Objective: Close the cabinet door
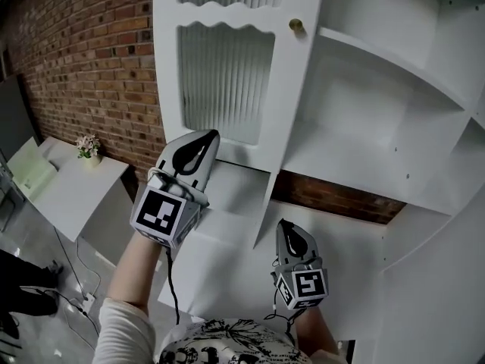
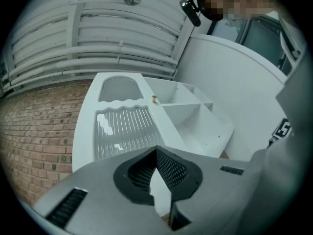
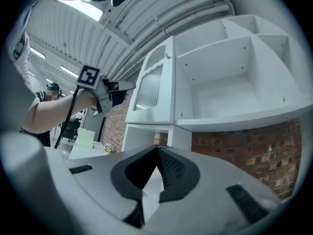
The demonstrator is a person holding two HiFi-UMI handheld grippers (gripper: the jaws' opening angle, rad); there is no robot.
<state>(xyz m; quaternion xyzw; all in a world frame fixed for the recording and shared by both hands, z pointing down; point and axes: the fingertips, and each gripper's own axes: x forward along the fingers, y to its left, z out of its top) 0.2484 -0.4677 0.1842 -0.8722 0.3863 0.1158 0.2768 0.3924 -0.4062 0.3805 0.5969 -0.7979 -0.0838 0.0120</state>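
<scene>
Left gripper [image 1: 203, 141]: jaws shut tip to tip, nothing between them. Its nose lies at the bottom rail of the open cabinet door [image 1: 286, 97], contact uncertain, with the ribbed glass pane [image 1: 226, 78] just ahead and above and the brass knob [image 1: 295, 26] farther up to its right. Right gripper [image 1: 288, 230]: jaws likewise closed and empty, held lower, beneath the door's free edge and apart from it, with the cabinet's open white shelves [image 1: 364, 127] beyond, up and right.
</scene>
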